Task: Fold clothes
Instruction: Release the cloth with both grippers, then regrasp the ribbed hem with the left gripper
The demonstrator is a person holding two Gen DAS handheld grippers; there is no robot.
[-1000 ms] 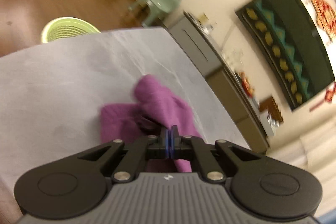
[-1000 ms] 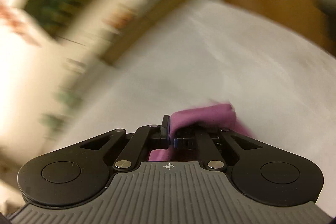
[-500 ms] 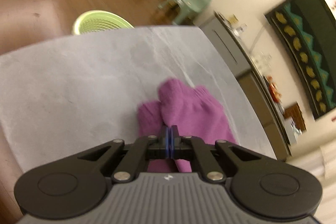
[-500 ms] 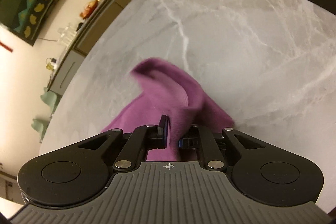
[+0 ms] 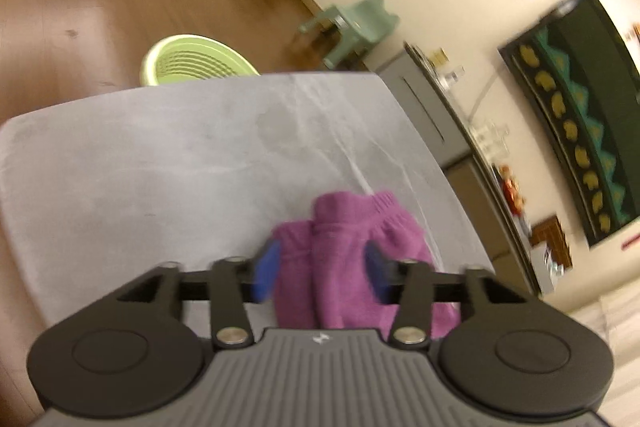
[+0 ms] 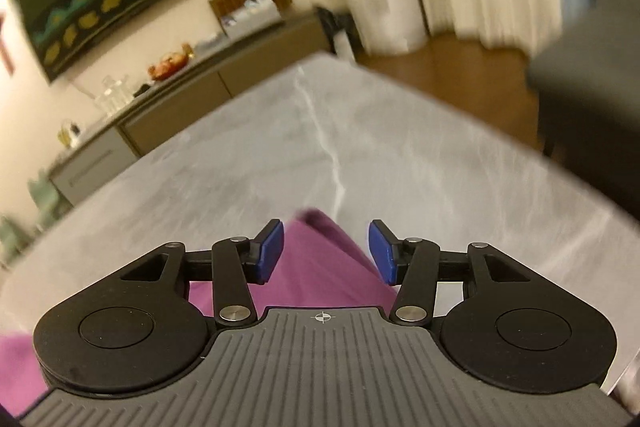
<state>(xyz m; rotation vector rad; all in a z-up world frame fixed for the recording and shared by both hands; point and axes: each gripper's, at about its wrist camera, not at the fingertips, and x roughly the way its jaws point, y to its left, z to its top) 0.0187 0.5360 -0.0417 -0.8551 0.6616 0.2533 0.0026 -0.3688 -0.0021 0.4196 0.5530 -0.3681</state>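
A purple knit garment (image 5: 344,251) lies bunched on the grey marble table (image 5: 160,167), its ribbed hem facing away from me. My left gripper (image 5: 322,273) hovers over its near part, open, blue pads apart on either side of the cloth. In the right wrist view the same purple garment (image 6: 320,267) spreads flat under my right gripper (image 6: 326,251), which is also open and holds nothing. More purple cloth shows at that view's lower left edge.
A green laundry basket (image 5: 192,61) stands on the wooden floor beyond the table's far edge. Two green chairs (image 5: 352,23) sit by the wall. A long sideboard (image 6: 192,95) with small items runs behind the table. A dark chair back (image 6: 592,99) is at the right.
Both grippers have opened and let go of the purple garment, which now rests on the table. The right gripper has tilted up toward the room.
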